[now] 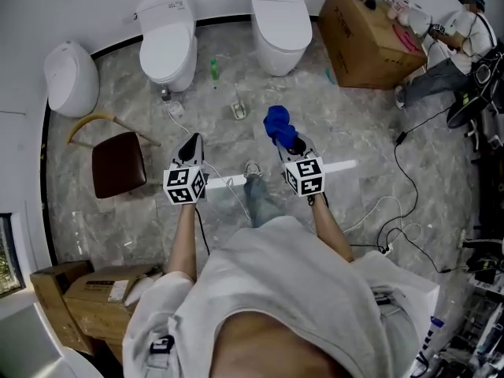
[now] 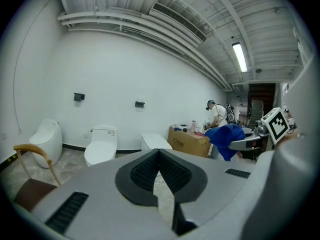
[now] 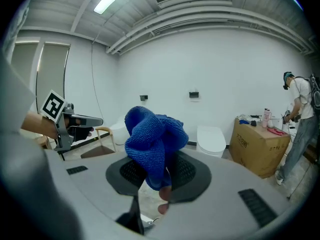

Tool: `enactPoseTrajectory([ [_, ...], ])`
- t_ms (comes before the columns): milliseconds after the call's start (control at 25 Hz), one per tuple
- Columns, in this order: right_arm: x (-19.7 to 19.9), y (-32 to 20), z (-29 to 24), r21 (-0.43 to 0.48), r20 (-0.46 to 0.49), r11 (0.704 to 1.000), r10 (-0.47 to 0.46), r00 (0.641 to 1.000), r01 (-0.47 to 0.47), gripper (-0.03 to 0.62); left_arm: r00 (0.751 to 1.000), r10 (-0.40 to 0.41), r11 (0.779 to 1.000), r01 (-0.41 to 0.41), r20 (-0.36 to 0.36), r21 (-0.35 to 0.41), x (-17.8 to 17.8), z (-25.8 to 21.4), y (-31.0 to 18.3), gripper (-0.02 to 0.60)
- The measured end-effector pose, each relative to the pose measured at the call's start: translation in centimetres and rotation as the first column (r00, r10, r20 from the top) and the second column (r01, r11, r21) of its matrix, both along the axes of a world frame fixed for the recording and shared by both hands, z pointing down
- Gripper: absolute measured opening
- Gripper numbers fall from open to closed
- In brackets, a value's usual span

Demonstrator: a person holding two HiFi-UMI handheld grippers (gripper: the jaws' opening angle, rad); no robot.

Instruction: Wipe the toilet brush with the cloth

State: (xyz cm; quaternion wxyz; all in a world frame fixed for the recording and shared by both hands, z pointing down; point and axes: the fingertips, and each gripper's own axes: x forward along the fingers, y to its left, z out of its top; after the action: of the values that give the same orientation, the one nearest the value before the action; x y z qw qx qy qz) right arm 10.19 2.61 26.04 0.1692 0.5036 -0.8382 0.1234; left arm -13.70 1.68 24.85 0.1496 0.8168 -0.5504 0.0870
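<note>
the right gripper (image 3: 161, 178) is clamped on the cloth (image 3: 152, 134); the left gripper (image 2: 159, 155) has its jaws together, empty. the brush (image 1: 239, 109) seems to stand upright on the floor (image 1: 354, 140) ahead, about midway between them.

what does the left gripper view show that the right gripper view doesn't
Only the left gripper view: the jaws of the left tool, together and empty. Only the right gripper view: the jaws of the right tool pinching the blue cloth. Both: the cloth, the cardboard box, the wooden chair and a person by the box.
</note>
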Motion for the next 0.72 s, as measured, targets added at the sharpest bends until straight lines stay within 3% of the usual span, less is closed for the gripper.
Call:
enactPoseTrajectory([
  [240, -1.4, -8.5, 0.4, -0.011, 0.008, 0.999, -0.030, 1.000, 0.030, 0.110, 1.000, -0.025, 1.000, 0.025, 0.006, -0.019, -1.0, 0.4, -7.9, 0.018],
  [720, 1.2, -23.2, -0.9, -0.001, 0.012, 1.000, -0.002, 1.000, 0.002, 0.110, 1.000, 0.009, 1.000, -0.010, -0.006, -0.020, 2.4, 0.4, -23.4, 0.018],
])
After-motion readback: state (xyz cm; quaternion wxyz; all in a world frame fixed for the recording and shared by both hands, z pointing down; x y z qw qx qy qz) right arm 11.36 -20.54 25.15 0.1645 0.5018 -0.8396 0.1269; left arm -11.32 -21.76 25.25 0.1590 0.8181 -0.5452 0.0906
